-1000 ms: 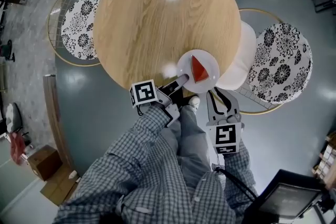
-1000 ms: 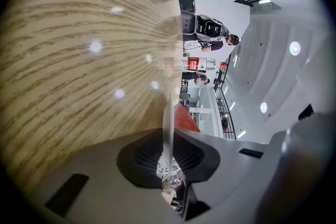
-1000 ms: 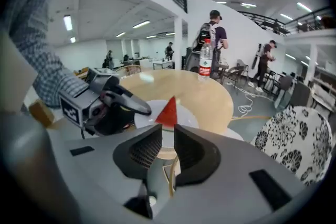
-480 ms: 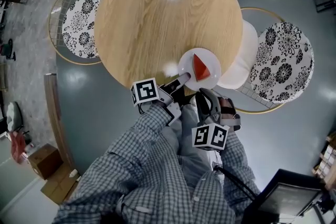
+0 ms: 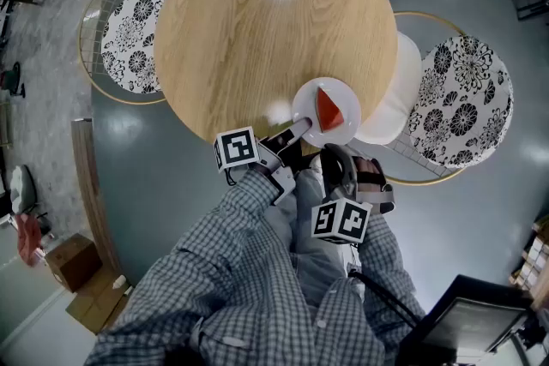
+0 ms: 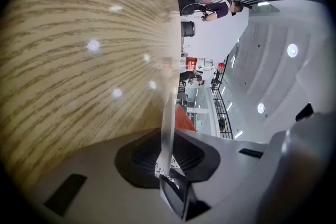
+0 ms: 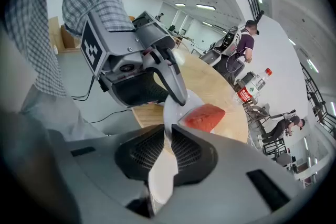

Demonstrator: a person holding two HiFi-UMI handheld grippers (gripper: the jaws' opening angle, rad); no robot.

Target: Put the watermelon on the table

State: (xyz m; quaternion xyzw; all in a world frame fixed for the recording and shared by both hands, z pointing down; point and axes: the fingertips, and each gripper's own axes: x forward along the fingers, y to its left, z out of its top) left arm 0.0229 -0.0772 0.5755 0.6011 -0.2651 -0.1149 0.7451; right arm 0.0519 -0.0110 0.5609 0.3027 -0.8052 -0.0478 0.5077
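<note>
The left gripper [image 6: 167,136] pinches the near rim of the white plate [image 5: 304,109], its jaws pressed on the thin edge. The right gripper [image 7: 168,140] stood clear of the plate a second ago. It has since rolled over and dipped, and its jaws now clamp the same rim, just beside the left one. The watermelon [image 5: 326,109] slice lies on the plate just beyond both tips, at the near edge of the table [image 5: 257,30]. With two holds, the plate looks ready to be moved further onto the table.
</note>
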